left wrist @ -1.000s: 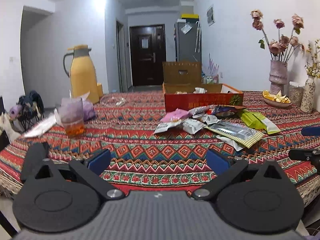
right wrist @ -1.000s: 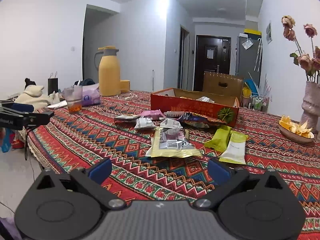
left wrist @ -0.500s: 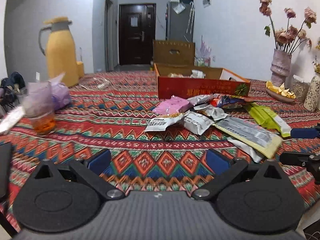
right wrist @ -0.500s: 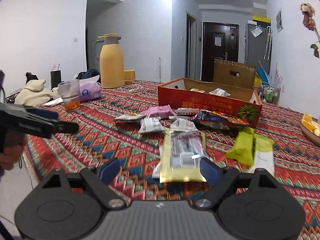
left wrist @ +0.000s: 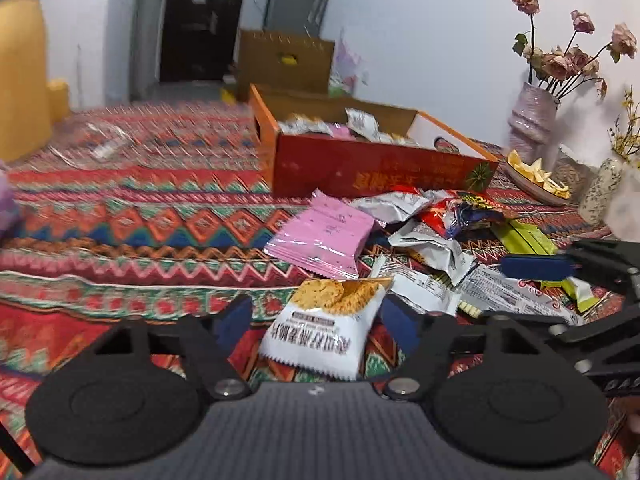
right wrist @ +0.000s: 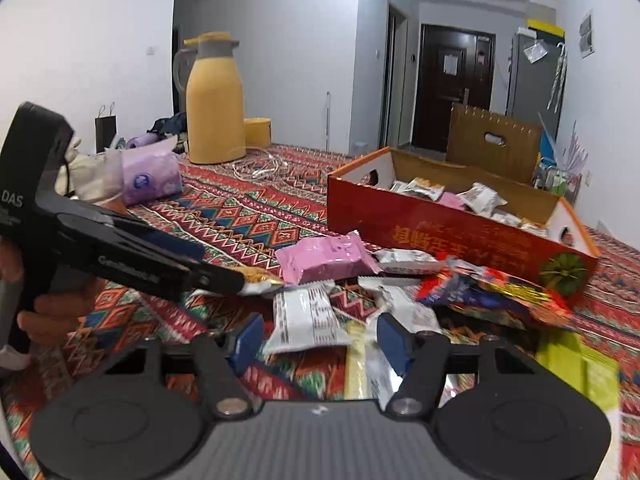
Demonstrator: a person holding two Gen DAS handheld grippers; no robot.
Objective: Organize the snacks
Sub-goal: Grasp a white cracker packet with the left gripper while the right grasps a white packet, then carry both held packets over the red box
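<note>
The left gripper [left wrist: 316, 314] reaches low over the patterned tablecloth [left wrist: 132, 216] with a white cracker packet [left wrist: 324, 330] lying between its blue pads [left wrist: 236, 314]; its jaws have just been closing, yet a gap still shows on each side of the packet, so nothing is clamped. The right gripper [right wrist: 318, 338] straddles a white packet with printed text [right wrist: 306, 320]; its jaws have also just been closing, and the pads stand clear of that packet too. Both sit at the near edge of a loose heap of snacks, which includes a pink packet [left wrist: 320, 236], crumpled silver wrappers [left wrist: 428, 240] and green sachets [left wrist: 524, 236]. Just beyond the heap stands the open red cardboard box [right wrist: 440, 236], already holding several packets. At the far left of the table stands a yellow thermos jug [right wrist: 216, 100]; at the far right, a vase of dried roses [left wrist: 536, 116] and a shallow dish of yellow pieces [left wrist: 536, 178].
</note>
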